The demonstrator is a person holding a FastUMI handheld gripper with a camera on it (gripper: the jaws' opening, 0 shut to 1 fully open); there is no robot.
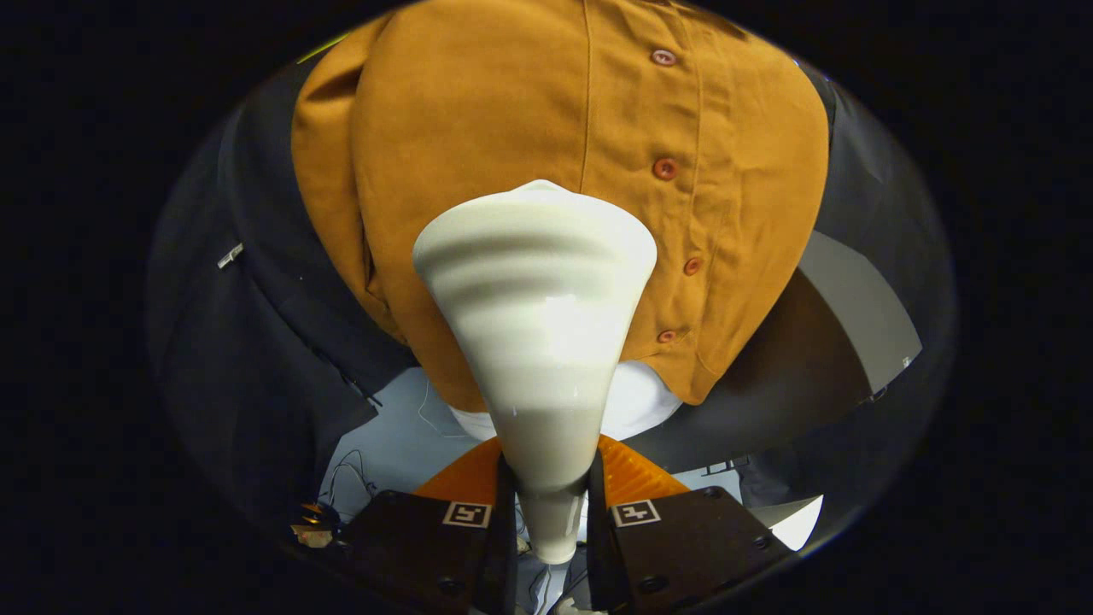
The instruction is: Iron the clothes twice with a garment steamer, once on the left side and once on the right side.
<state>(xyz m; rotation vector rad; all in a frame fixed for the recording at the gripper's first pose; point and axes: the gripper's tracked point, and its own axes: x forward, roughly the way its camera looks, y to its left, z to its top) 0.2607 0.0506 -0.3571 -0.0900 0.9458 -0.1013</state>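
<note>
Between the fingers (551, 512), clamped from both sides, sits the garment steamer (538, 325). Its wide head lies against the mustard shirt (478, 120), left of the button row (665, 168).

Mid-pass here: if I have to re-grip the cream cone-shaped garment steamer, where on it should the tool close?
On the narrow neck of the cream cone-shaped garment steamer, where the tool is clamped now, a finger on each side. Come from behind, along its long axis. The body flares too wide towards the head, which faces the mustard button-front shirt, so a grip further forward would probably slip.
</note>
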